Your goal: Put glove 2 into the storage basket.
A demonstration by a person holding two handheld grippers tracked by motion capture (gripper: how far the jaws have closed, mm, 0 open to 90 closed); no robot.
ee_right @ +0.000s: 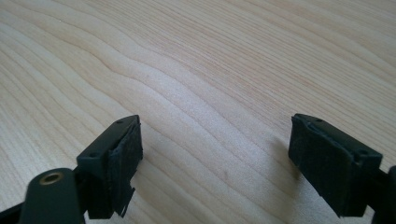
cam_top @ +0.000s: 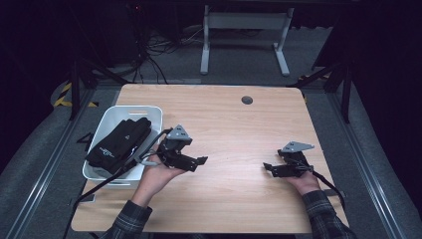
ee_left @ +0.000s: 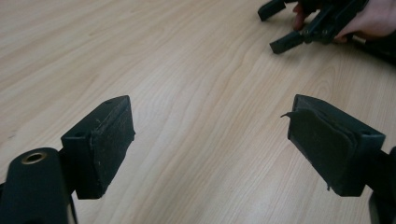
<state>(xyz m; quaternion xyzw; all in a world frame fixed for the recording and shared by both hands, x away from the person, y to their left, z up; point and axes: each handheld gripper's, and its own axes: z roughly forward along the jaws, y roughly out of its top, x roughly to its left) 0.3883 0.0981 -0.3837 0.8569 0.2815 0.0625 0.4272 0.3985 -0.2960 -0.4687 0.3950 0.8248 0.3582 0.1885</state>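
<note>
While both claws stand wide and empty, the left claw (cam_top: 191, 160) hovers just beside the white bin (cam_top: 108, 119) holding the black fabric bag (cam_top: 119, 140), probably its target; the right claw (cam_top: 271, 169) rests low on the wooden surface (cam_top: 234, 129), waiting.

lower part of the black bag (cam_top: 119, 142) hidden behind the left gripper (cam_top: 191, 162) and its cable; white bin (cam_top: 130, 110) partly covered by the same. right gripper (ee_left: 299, 32) cut off by the top edge. print on the bag too small to read.
</note>
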